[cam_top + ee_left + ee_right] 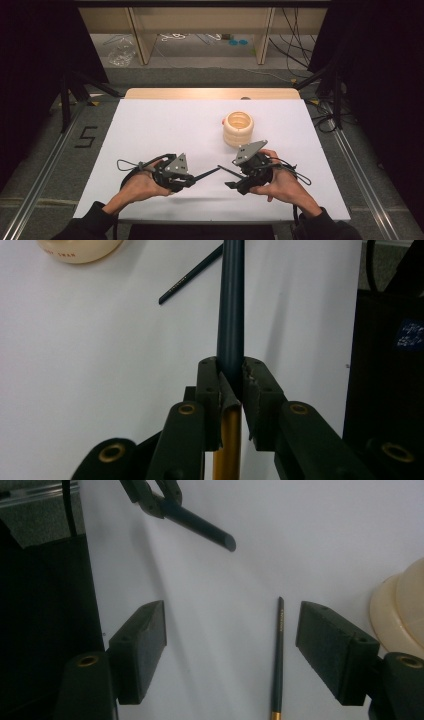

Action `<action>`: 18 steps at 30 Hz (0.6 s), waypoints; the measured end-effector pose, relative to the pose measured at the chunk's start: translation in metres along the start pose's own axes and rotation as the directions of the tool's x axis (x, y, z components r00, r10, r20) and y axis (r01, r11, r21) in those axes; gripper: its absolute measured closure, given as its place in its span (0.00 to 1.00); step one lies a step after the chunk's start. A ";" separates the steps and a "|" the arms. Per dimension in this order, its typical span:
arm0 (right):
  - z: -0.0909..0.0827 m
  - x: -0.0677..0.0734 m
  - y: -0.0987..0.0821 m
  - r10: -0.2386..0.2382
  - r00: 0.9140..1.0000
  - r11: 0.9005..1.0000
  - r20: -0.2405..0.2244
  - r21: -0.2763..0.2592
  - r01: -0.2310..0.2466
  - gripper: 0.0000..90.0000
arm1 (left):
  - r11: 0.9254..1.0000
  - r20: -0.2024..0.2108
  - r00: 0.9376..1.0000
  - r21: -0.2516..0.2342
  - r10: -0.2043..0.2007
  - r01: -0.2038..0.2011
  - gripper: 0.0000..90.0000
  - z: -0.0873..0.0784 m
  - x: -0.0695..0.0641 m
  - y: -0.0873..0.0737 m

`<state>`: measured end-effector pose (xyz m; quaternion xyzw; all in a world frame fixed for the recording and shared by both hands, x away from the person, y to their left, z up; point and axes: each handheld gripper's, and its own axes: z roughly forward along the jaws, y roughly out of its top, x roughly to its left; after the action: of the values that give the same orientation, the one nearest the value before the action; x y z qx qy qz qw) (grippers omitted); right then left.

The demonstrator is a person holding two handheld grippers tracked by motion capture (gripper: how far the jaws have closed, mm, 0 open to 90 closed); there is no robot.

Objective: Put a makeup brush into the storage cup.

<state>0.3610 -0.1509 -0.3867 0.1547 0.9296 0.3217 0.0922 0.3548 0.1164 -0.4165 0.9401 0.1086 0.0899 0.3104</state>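
Observation:
My left gripper [194, 177] is shut on a dark blue tube [206, 173] with a gold lower end, which points right toward the other hand. In the left gripper view the tube [231, 315] runs straight up from the jaws of the left gripper [232, 377]. My right gripper [231, 179] faces left and is open. A thin dark pencil [277, 655] with a gold band lies between the jaws of the right gripper [232, 612], close to the right pad [325, 640] without touching it. The tube's open tip [227, 542] hangs just beyond the pencil's point.
A cream ribbed cup [238, 128] stands on the white table top [150, 130] just beyond the right hand, and appears as cup [400, 615] at that view's right edge. Black floor and a chair or stand border the table's near side.

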 end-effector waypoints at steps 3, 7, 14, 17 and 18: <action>0.003 0.002 0.004 -0.019 1.000 0.999 -0.010 0.028 0.019 0.38 | 0.999 0.020 0.999 0.006 0.032 -0.032 0.88 0.003 -0.003 0.002; 0.006 0.005 0.008 -0.044 0.998 0.997 -0.035 0.060 0.046 0.43 | 0.998 -0.021 0.999 0.041 0.044 -0.043 0.88 0.004 -0.007 0.004; 0.013 0.010 0.015 -0.088 0.993 0.991 -0.073 0.093 0.095 0.54 | 0.991 -0.016 0.995 0.091 0.099 -0.097 0.88 0.008 -0.013 0.009; 0.018 0.011 0.018 -0.098 0.991 0.988 -0.088 0.112 0.107 0.59 | 0.991 -0.023 0.995 0.091 0.101 -0.099 0.88 0.010 -0.016 0.010; 0.020 0.011 0.019 -0.102 0.990 0.987 -0.097 0.115 0.113 0.60 | 0.987 -0.021 0.993 0.109 0.118 -0.115 0.88 0.009 -0.016 0.011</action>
<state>0.3606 -0.1213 -0.3914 0.0950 0.9574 0.2664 0.0578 0.3434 0.0988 -0.4190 0.9589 0.0625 0.1148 0.2519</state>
